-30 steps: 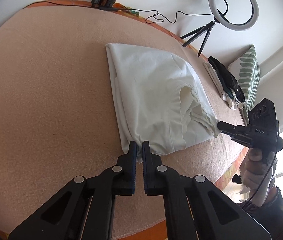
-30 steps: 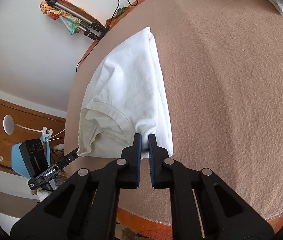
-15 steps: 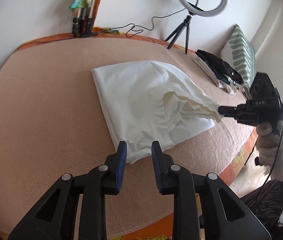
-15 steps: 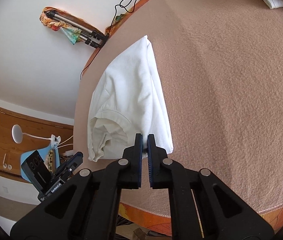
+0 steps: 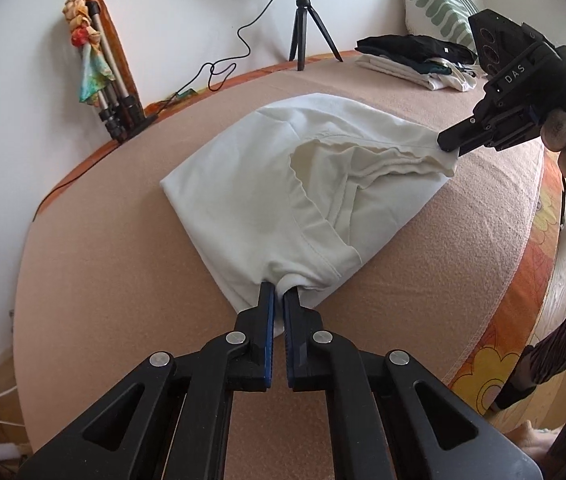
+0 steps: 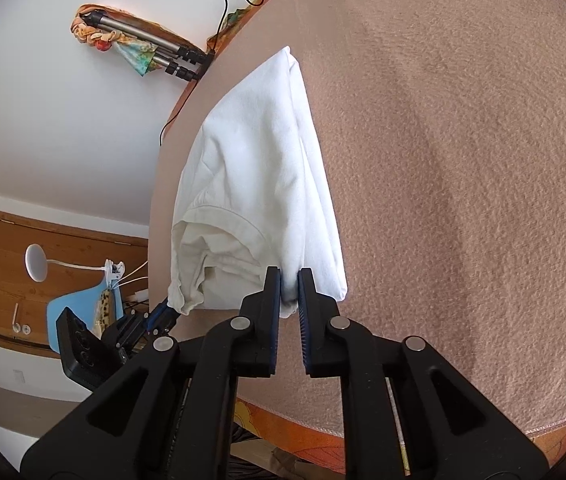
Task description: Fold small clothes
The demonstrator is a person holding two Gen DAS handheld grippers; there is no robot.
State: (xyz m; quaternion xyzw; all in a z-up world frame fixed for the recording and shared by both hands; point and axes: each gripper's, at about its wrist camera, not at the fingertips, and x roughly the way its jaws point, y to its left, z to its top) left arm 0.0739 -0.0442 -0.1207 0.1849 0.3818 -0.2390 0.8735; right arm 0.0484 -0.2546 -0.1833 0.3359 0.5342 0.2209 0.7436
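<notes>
Pinching white garment between both grippers' fingers

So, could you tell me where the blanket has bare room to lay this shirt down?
Bare blanket spreads right of the white shirt, and more lies between it and the folded tripod. The far corner is crowded by stacked clothes and the ring light stand.

white garment: soft matt cotton-like cloth, creased, stitched hems
blanket: peach cloth, rough nubbly pile, matt
left gripper: matt black plastic, ribbed blue pads, bright metal pins
right gripper: the same plastic and metal
far-left tripod: dull metal legs, patterned cloth wrap
</notes>
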